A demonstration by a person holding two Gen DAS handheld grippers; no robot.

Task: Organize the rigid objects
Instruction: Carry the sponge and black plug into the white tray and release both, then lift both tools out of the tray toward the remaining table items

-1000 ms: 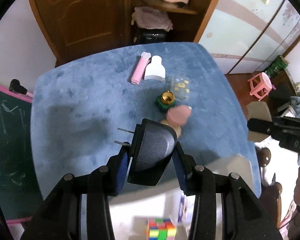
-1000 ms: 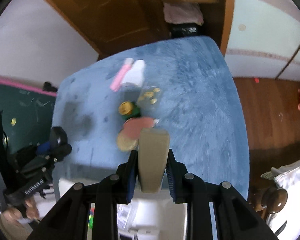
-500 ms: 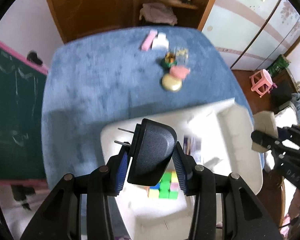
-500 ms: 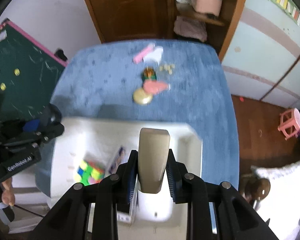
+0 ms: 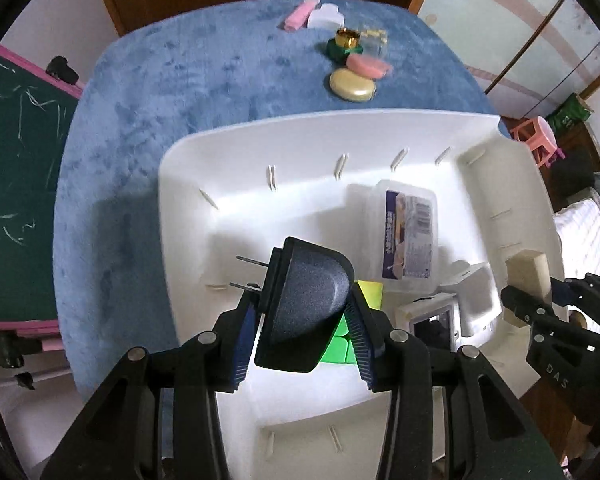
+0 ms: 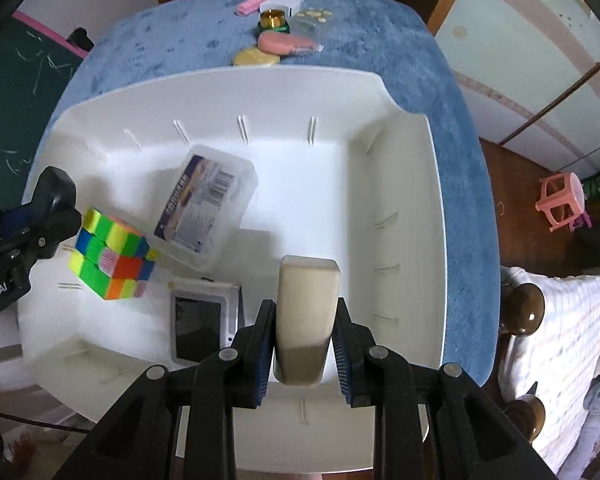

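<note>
We held both grippers above the white bin (image 6: 404, 184). Our left gripper (image 5: 306, 334) pinched a black plug (image 5: 306, 308); our right gripper (image 6: 304, 340) pinched a beige block (image 6: 306, 312). In the bin lay a cube (image 6: 112, 260), a clear box (image 6: 208, 216) and a small screen device (image 6: 198, 326). Near the table's (image 5: 160, 92) far edge sat a gold disc (image 5: 352, 85) and a pink case (image 5: 368, 66).
</note>
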